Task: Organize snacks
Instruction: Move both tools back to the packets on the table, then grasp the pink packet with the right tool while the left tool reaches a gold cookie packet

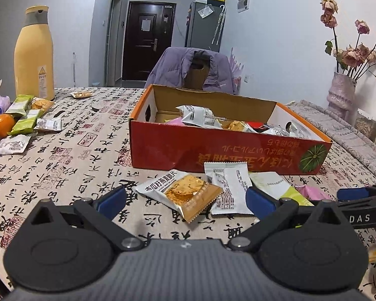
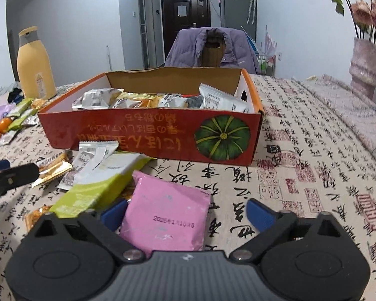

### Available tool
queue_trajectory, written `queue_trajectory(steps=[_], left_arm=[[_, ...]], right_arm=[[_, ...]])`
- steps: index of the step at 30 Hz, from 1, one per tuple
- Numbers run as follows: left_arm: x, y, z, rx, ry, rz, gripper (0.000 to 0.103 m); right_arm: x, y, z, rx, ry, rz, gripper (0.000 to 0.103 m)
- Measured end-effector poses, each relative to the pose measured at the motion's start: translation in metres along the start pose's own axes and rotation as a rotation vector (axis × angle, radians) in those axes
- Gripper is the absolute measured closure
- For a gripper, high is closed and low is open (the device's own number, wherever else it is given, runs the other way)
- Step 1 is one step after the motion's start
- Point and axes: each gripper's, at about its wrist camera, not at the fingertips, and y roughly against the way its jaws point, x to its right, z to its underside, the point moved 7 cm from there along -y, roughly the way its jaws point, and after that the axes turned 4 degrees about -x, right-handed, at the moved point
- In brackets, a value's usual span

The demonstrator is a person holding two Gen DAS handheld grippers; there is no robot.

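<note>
Calligraphy cloth covers the tabletop (image 2: 313, 150) under you: your right gripper (image 2: 185, 213) stands apart around a pink packet (image 2: 165, 215), and your left gripper (image 1: 185, 198) stands apart around an orange-and-white snack packet (image 1: 185, 193). Beyond them sits the red box (image 2: 148, 135) holding more snacks, and further left loose packets (image 1: 25, 118) lie by the oranges (image 1: 2, 123).

Loose snack packets (image 1: 185, 195) lie before the box (image 1: 213, 150); a bottle (image 1: 33, 55) behind left.
</note>
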Motion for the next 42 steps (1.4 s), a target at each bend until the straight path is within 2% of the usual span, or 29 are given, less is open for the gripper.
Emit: queue_trajectory(steps=[5, 7, 11, 19, 25, 42], left_arm=[[0.0, -0.001, 0.001, -0.003, 0.001, 0.001, 0.0], [0.0, -0.001, 0.001, -0.004, 0.001, 0.002, 0.0], [0.0, -0.001, 0.001, -0.007, 0.0, 0.001, 0.0], [0.0, -0.002, 0.002, -0.011, 0.003, -0.002, 0.0], [0.002, -0.002, 0.001, -0.018, -0.012, -0.002, 0.0], [0.033, 0.02, 0.014, -0.041, -0.101, 0.093, 0.0]], right_arm=[[-0.003, 0.001, 0.001, -0.002, -0.009, -0.049, 0.027], [-0.003, 0.002, 0.001, -0.009, -0.026, -0.081, 0.036], [-0.004, 0.003, 0.001, -0.009, -0.036, -0.098, 0.042], [-0.003, 0.013, 0.003, 0.032, -0.042, -0.082, 0.042], [-0.001, 0.029, 0.003, 0.081, -0.012, -0.032, 0.042], [0.016, 0.052, 0.013, 0.136, -0.027, 0.029, 0.042]])
